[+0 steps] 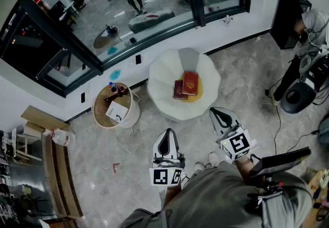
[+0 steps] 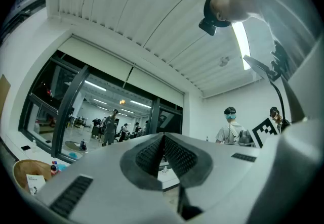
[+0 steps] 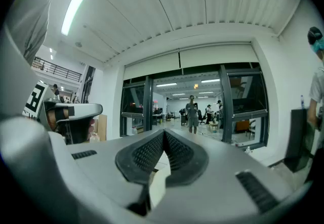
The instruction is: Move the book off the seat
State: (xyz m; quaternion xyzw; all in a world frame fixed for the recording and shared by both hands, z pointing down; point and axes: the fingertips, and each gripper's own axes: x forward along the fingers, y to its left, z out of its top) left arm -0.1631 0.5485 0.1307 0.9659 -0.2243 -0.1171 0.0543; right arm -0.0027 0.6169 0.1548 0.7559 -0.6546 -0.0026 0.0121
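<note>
Book (image 1: pixel 190 83), red, lying against a darker book (image 1: pixel 179 89) on seat (image 1: pixel 159 80). Left gripper (image 1: pixel 165 139), right gripper (image 1: pixel 220 115): my jaws closed, empty. Risk: touching books drag together.

We hold both grippers out ahead of our torso (image 1: pixel 226 196). The left gripper (image 1: pixel 164 133) sits just ahead of the torso's left side, tip pointing away from it and a little upward, with its marker cube (image 1: pixel 165 176) facing the head camera. The right gripper (image 1: pixel 220 113) sits ahead of the torso's right side, reaches further out than the left and angles slightly outward. Its marker cube (image 1: pixel 237 144) is nearest the torso, and our right wrist (image 1: pixel 246 166) shows just behind it. Left gripper view: fingers (image 2: pixel 149 154) pressed together, nothing between them. Right gripper view: fingers (image 3: pixel 147 153) likewise closed and empty. The two grippers are apart and not touching.
</note>
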